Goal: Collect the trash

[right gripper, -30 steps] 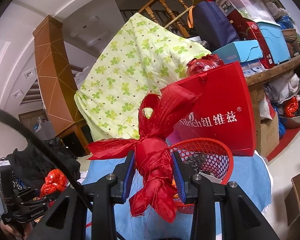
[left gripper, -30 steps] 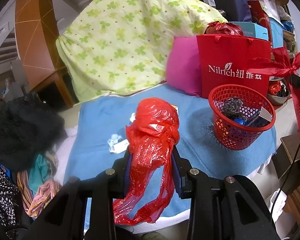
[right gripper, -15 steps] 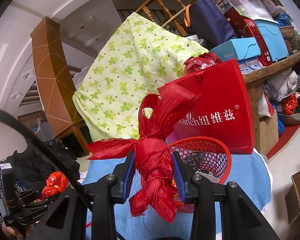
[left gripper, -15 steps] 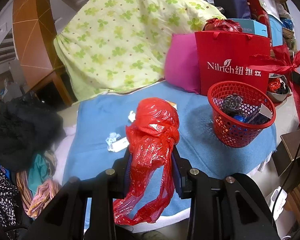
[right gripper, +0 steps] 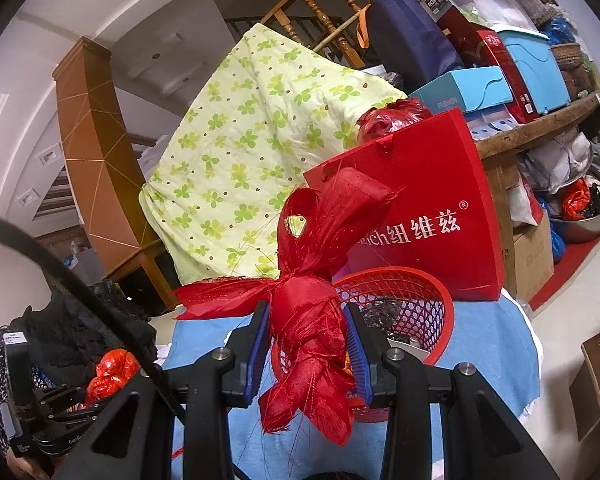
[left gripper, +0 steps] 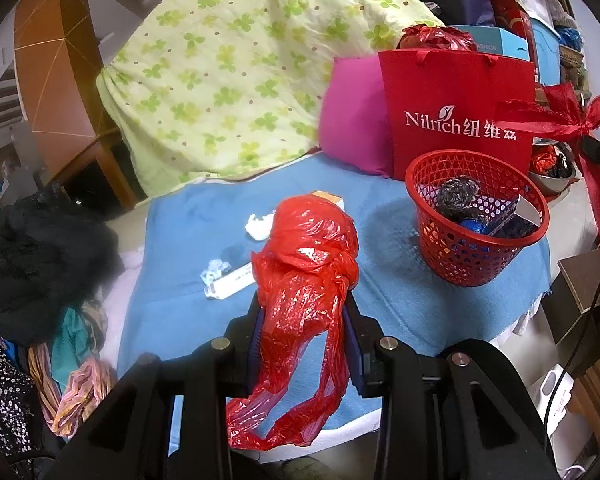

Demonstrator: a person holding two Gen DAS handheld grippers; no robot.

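My left gripper [left gripper: 305,320] is shut on a crumpled red plastic bag [left gripper: 308,252], held above the blue cloth [left gripper: 180,280]. My right gripper [right gripper: 307,332] is shut on a red mesh ribbon bow [right gripper: 312,280], held up just in front of the red mesh basket [right gripper: 416,304]. That basket [left gripper: 476,220] stands on the cloth's right side with dark trash inside. White tissue [left gripper: 258,224], a small wrapper [left gripper: 224,276] and a flat box [left gripper: 328,197] lie on the cloth. The bow shows at the right edge of the left wrist view [left gripper: 572,120].
A red paper bag [left gripper: 456,112] and a pink cushion [left gripper: 352,120] stand behind the basket. A green floral quilt [left gripper: 228,64] is piled at the back. Dark clothes [left gripper: 40,248] lie left. Boxes and shelves [right gripper: 520,72] crowd the right.
Both grippers keep their hold. The left wrist view has drifted slightly, so the basket and red bag sit a little lower and left; the right gripper has barely moved.
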